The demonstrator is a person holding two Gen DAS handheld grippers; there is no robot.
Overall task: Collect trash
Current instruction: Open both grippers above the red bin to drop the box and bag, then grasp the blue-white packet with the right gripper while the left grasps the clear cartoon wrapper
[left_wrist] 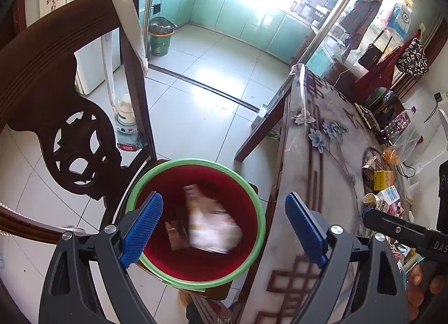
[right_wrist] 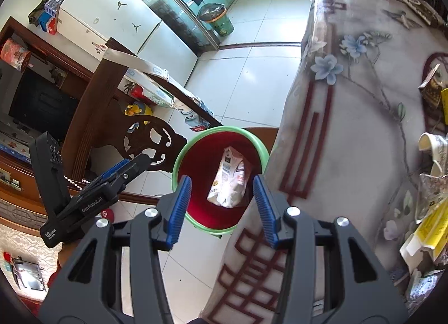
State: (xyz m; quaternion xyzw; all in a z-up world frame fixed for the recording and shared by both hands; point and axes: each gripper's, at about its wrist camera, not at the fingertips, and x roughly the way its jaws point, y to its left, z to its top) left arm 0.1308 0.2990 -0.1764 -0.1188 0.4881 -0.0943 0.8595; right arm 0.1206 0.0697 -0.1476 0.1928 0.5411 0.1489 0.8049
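Bin (left_wrist: 253,200), red inside with a green rim, sits low centre in both views, on a chair seat tucked against the table (left_wrist: 316,161) edge, I judge so that litter can be swept or dropped straight in. My left gripper (left_wrist: 224,228) hangs over it with its jaws spread wide and nothing between them; my right gripper (right_wrist: 222,206) hovers likewise, released and empty. Inside the bin lies a white wrapper (right_wrist: 228,181), crumpled and printed, blurred in the left view as if falling, with a small brown scrap (left_wrist: 176,234) beside it. More litter (left_wrist: 386,184), boxes and packets, waits at the right edge of the table, well apart from the bin.
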